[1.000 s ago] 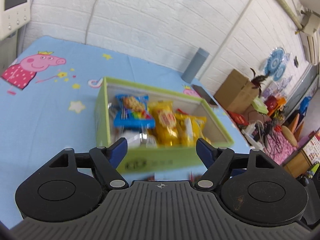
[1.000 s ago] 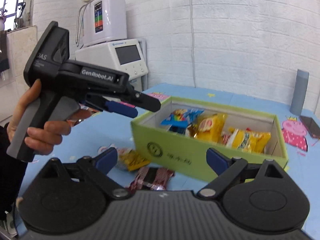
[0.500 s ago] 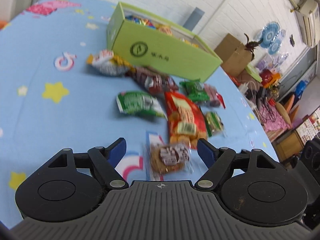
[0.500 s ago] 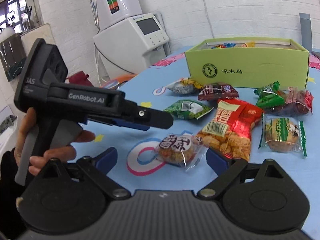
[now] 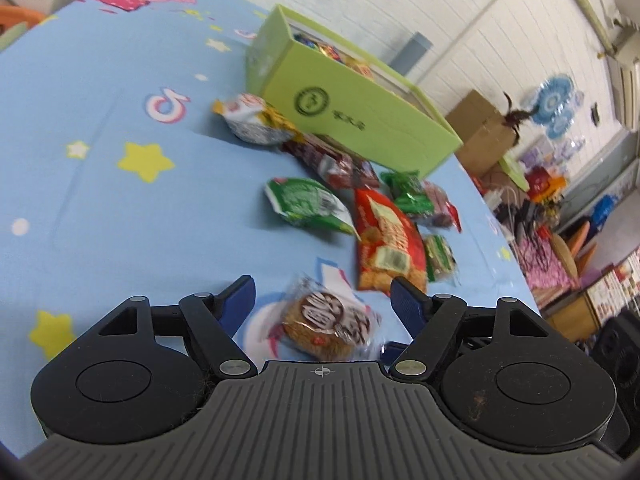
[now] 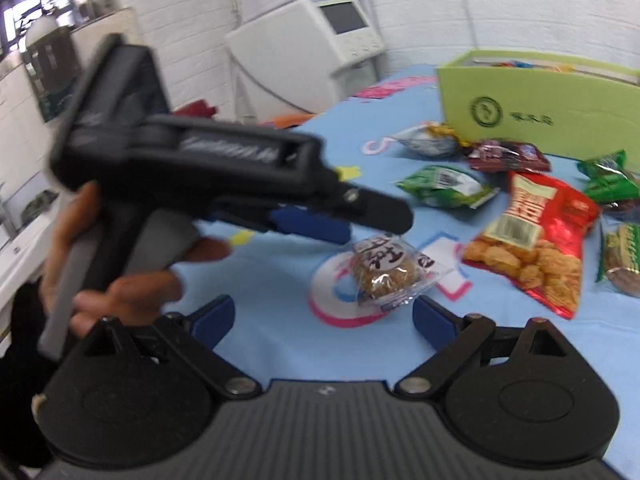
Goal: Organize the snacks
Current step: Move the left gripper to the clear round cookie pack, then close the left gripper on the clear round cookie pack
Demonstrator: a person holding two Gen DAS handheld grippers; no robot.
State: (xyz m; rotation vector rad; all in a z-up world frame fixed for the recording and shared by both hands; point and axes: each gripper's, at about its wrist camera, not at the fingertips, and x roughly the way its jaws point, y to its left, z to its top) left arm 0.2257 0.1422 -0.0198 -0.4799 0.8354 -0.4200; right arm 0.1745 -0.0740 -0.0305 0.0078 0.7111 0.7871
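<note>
Blue cartoon-print cloth on table (image 5: 80,128); crinkly foil packets beside rigid green box (image 5: 360,120).
Left tongs (image 5: 322,294) released, just been narrowing, straddling clear-wrapped round cake (image 5: 324,324); right tongs (image 6: 322,312) released. Only right view shows the hand (image 6: 120,272).

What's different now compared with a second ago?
Both tools swung away from the green box and down toward the loose snacks. The left tool, its jaws just narrowed slightly, now straddles the clear-wrapped round cake without gripping. The right tool stays open, empty. The snacks haven't moved.
</note>
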